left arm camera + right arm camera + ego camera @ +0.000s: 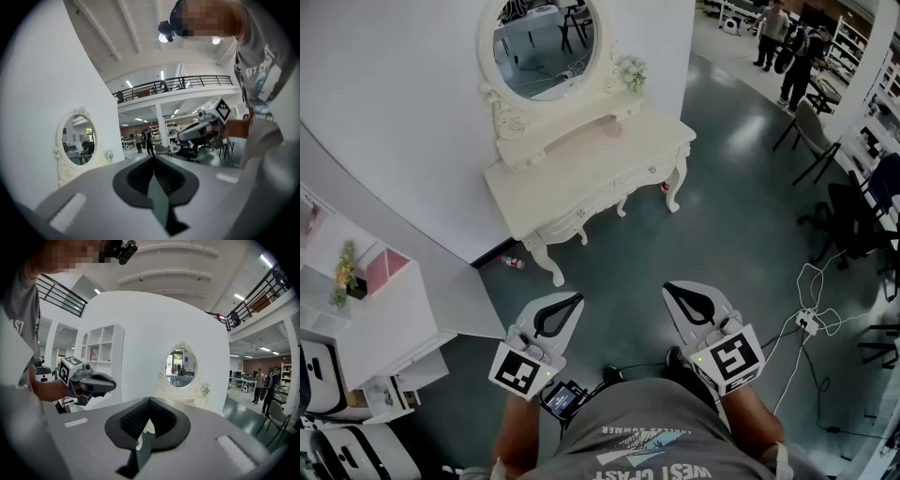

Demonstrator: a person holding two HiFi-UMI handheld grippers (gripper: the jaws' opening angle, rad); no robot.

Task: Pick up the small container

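The cream dressing table with an oval mirror stands against the white wall, a few steps ahead of me. A small pale pink object lies on its top below the mirror; it is too small to identify. My left gripper and right gripper are held side by side at waist height over the grey floor, both far from the table. Each has its jaws shut with nothing between them. From the left gripper, the right gripper shows beside it; from the right gripper, the left gripper shows.
A small flower bunch sits on the table's right shelf. A bottle lies on the floor by the table's left leg. White shelving stands at left. Cables and a power strip lie at right, with chairs and people beyond.
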